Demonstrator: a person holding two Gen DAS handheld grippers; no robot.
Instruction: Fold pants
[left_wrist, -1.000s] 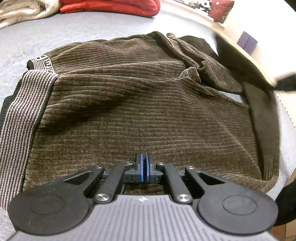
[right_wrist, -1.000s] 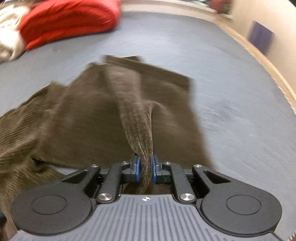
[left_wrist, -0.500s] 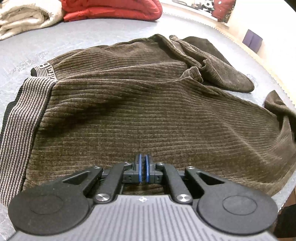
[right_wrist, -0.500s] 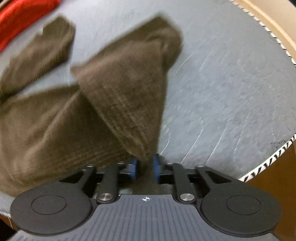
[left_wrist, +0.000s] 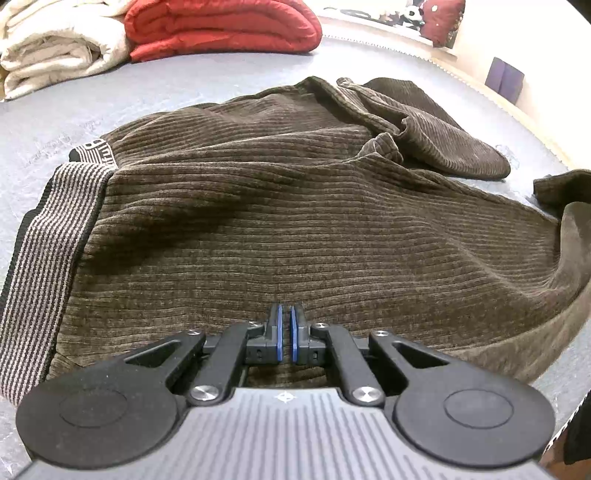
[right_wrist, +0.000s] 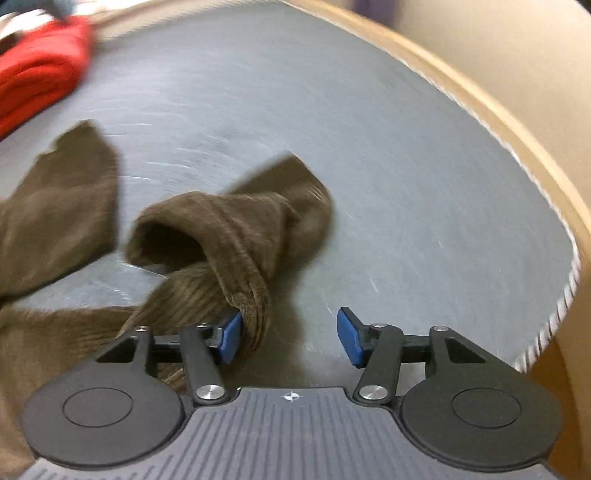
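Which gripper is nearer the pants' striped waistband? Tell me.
Left. The left gripper sits shut over the pants near the waistband; the right gripper, jaws just opened, is at the leg end.

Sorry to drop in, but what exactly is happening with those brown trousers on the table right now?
A person with a gripper in each hand is folding brown corduroy pants on a grey table. The left gripper is shut, pinching the near edge of the fabric by the waist end. The right gripper has just been opening: the leg cuff drapes against one pad only, no longer clamped. Folded red and cream blankets lie beyond.
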